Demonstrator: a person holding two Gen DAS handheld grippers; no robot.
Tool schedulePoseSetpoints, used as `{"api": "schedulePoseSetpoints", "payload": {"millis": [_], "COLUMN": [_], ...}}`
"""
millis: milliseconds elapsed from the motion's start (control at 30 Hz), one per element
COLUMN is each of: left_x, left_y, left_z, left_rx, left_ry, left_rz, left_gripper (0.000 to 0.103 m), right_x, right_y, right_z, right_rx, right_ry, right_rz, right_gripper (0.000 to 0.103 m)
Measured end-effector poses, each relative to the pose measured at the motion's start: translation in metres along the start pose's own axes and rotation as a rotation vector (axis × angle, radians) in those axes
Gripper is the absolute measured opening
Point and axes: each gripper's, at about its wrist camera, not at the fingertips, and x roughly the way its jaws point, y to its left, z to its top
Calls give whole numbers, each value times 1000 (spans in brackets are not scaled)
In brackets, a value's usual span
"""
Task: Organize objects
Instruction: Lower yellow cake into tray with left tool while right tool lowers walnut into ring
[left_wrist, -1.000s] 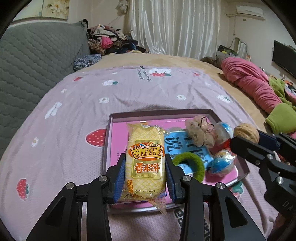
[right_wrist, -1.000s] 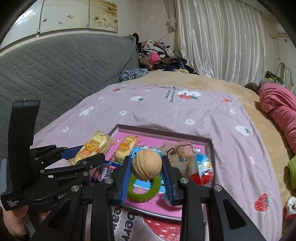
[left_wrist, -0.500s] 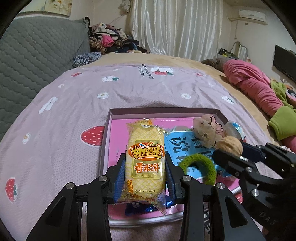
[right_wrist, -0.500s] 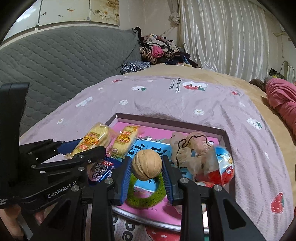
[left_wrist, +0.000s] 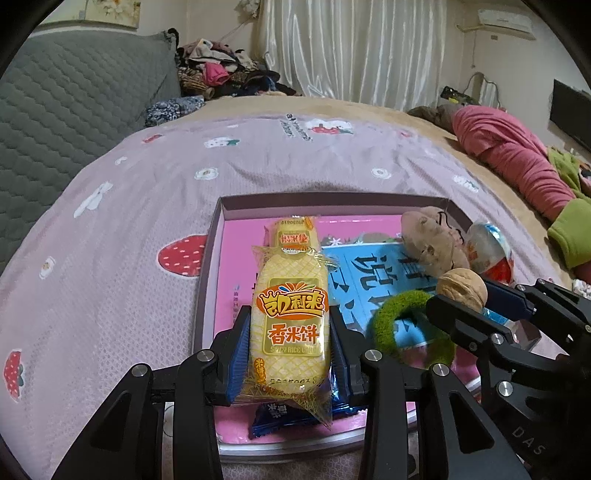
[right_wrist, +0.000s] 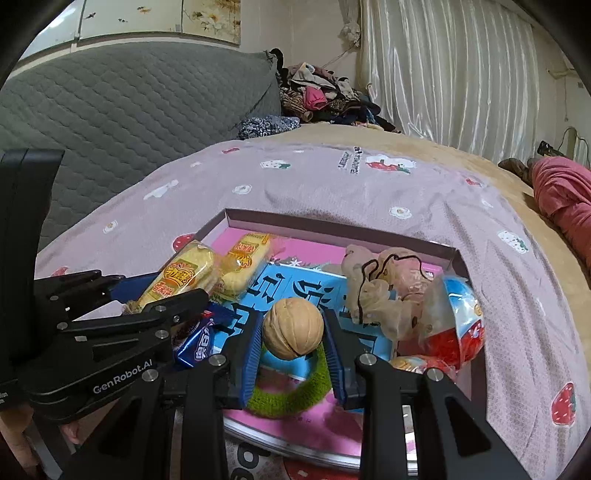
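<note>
Both tongs have sunk toward the pink tray (left_wrist: 212, 236): left tongs (left_wrist: 290, 354) clenched on the rice-cracker packet (left_wrist: 290, 321), right tongs (right_wrist: 293, 347) on the walnut (right_wrist: 293, 328), apparently above the green ring (right_wrist: 291, 395) at 6 o'clock, so release seems near.

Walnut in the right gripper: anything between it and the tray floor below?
Yes. The green ring lies on the tray directly under the walnut held by the right gripper, so it would land on the ring unless shifted sideways.

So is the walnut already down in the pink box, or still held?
Held. The right gripper is shut on the walnut, which hangs above the green ring in the pink box.
</note>
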Motion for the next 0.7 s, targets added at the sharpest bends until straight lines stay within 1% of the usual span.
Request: {"api": "schedulePoseSetpoints", "payload": {"millis": [700], "left_x": [12], "left_y": [3], "left_z": [-1], "left_rx": [11], "left_ry": [8], "left_rz": [33], "left_gripper": [41], "right_x": [22], "right_y": [-3], "right_z": [-11], "right_rx": [0], "right_ry": [56], "right_rz": [-8], "right_gripper": [33]}}
